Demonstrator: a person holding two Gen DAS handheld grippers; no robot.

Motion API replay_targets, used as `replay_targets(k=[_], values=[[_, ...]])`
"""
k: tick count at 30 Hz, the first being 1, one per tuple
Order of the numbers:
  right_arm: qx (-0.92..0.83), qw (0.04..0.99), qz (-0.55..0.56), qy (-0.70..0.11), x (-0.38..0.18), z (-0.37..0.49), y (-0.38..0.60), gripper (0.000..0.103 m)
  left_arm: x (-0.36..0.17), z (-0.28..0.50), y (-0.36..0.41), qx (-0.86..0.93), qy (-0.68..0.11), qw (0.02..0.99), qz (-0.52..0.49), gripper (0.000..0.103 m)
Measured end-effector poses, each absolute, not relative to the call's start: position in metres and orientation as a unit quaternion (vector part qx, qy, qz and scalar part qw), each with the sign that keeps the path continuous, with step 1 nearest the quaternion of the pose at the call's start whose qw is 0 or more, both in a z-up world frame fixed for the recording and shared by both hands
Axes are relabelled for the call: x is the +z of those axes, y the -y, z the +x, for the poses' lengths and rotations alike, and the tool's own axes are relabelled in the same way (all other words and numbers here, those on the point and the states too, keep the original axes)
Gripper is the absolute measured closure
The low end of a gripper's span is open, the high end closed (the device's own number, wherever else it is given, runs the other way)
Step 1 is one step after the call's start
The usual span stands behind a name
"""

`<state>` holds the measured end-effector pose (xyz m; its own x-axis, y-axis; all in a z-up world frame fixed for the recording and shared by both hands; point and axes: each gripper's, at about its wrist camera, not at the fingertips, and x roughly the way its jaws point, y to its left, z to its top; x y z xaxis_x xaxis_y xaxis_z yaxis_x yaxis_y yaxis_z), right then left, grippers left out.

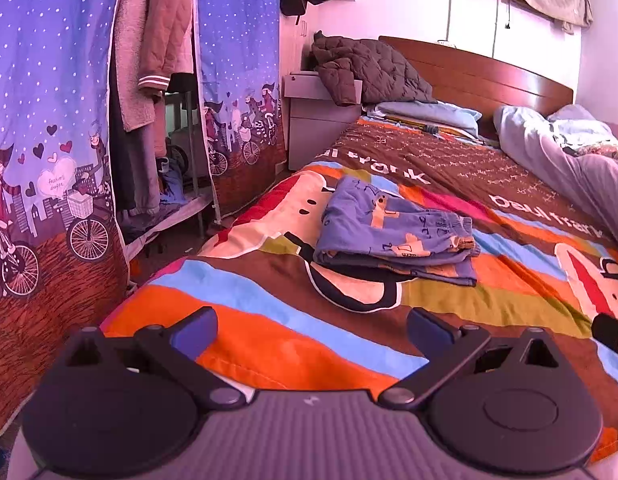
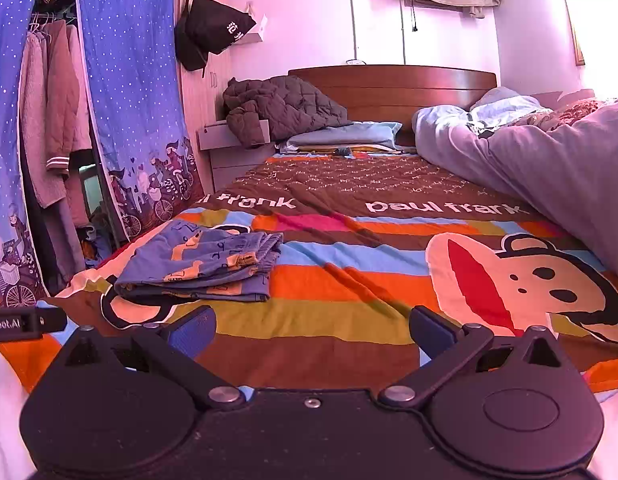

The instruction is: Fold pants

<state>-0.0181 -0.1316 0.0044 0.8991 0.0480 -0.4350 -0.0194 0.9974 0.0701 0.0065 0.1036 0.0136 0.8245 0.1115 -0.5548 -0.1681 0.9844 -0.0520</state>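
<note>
The pants [image 1: 393, 236], blue with a small orange print, are shown lying on the striped bedspread [image 1: 269, 320] as a compact stack of folded layers, toward the left side of the bed and near its foot. The gathered waistband is turned to the right and slightly far, the smooth folded edge to the left, so the long axis of the bundle runs left to right across both views. The left gripper [image 1: 311, 330] is held low above the near edge of the bed with its fingers spread wide and nothing between them; the pants lie ahead of it and a little to the right, apart from the blue pads [image 1: 195, 330]. The right gripper [image 2: 313, 330] is likewise seen wide open and empty, and from it the pants [image 2: 201, 266] lie ahead and clearly to the left, so the left gripper is judged the nearer of the two. Neither gripper touches the cloth. Because the garment is already stacked in layers, the folding is judged finished or nearly so; any further move would turn on a reach forward along the short axis of the bundle. A rumpled quilt [image 2: 549, 152] occupies the far right of the bed, well apart from the pants.
</note>
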Motion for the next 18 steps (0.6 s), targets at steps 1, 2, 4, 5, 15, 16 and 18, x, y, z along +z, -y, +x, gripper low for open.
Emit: replay_targets(k=[1, 2, 4, 5, 15, 16, 18], values=[[0.017, 0.974, 0.032, -0.224, 0.004, -0.0184, 0.1318, 0.001, 0.0134, 0.0067, -0.1046, 0.073, -0.289, 0.953, -0.053, 0.0], [0.017, 0.974, 0.032, -0.224, 0.0039, -0.0183, 0.1319, 0.001, 0.0132, 0.0068, -0.1054, 0.074, -0.291, 0.952, -0.055, 0.0], [0.017, 0.974, 0.032, -0.224, 0.004, -0.0184, 0.1318, 0.001, 0.0128, 0.0074, -0.106, 0.075, -0.294, 0.951, -0.058, 0.0], [0.017, 0.974, 0.032, -0.223, 0.004, -0.0184, 0.1318, 0.001, 0.0128, 0.0075, -0.1058, 0.075, -0.295, 0.951, -0.058, 0.0], [0.019, 0.973, 0.032, -0.228, 0.0007, -0.0204, 0.1303, 0.001, 0.0129, 0.0077, -0.1043, 0.072, -0.296, 0.951, -0.053, 0.0], [0.02, 0.973, 0.031, -0.229, 0.0003, -0.0209, 0.1297, 0.001, 0.0131, 0.0072, -0.1042, 0.07, -0.295, 0.952, -0.053, 0.0], [0.022, 0.973, 0.03, -0.23, -0.0007, -0.0217, 0.1287, 0.001, 0.0137, 0.0068, -0.1042, 0.065, -0.291, 0.953, -0.054, 0.0]])
